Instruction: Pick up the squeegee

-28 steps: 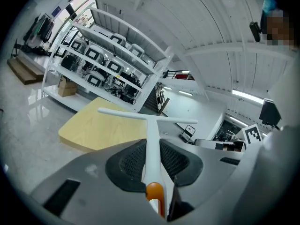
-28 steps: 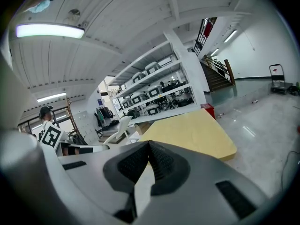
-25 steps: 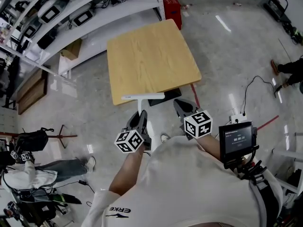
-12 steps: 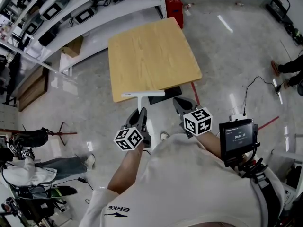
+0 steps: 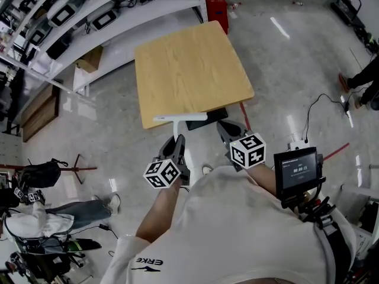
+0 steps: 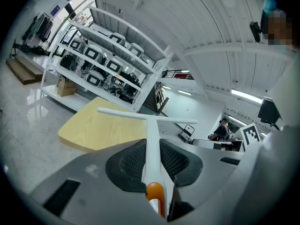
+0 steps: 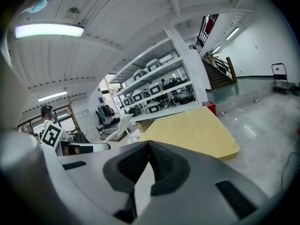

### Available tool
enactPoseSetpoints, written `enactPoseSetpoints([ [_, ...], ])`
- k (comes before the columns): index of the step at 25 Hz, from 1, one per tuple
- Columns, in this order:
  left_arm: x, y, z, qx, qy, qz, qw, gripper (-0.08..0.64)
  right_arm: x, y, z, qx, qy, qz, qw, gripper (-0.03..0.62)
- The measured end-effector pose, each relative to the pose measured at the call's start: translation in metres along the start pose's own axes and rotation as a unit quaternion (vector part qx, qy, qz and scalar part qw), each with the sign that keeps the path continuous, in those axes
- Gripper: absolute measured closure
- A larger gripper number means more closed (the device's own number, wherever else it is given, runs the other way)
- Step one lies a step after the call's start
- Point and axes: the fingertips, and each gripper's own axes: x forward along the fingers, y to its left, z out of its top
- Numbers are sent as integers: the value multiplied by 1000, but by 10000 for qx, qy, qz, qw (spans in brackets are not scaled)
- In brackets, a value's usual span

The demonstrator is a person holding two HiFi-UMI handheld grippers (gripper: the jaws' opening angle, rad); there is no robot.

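The squeegee (image 5: 179, 118) is white and T-shaped, with its blade lying crosswise just off the near edge of the wooden table (image 5: 189, 70). Its handle (image 6: 152, 149) runs back between the jaws of my left gripper (image 5: 177, 142), which is shut on it; an orange tip shows at the handle's near end. In the left gripper view the blade (image 6: 140, 116) hangs in the air in front of the table (image 6: 93, 125). My right gripper (image 5: 225, 129) is beside it to the right, level with the left one, jaws shut with nothing between them (image 7: 149, 149).
White shelves (image 5: 106, 10) with several devices line the back left. A red crate (image 5: 214, 7) stands beyond the table. A black base (image 5: 205, 118) lies under the table's near edge. A person's legs (image 5: 361, 81) and a floor cable (image 5: 323, 105) are at right.
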Motion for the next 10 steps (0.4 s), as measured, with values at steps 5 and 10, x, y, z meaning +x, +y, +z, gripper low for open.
enactPoseSetpoints([
  [5,5,10,9,-32,18,-37,10000,476,11,1,7,1,-7,-65,10000,588],
  [10,17,21,24,-59,15,-75,10000,476,29,-1,18,14,14,-107,9999,588],
])
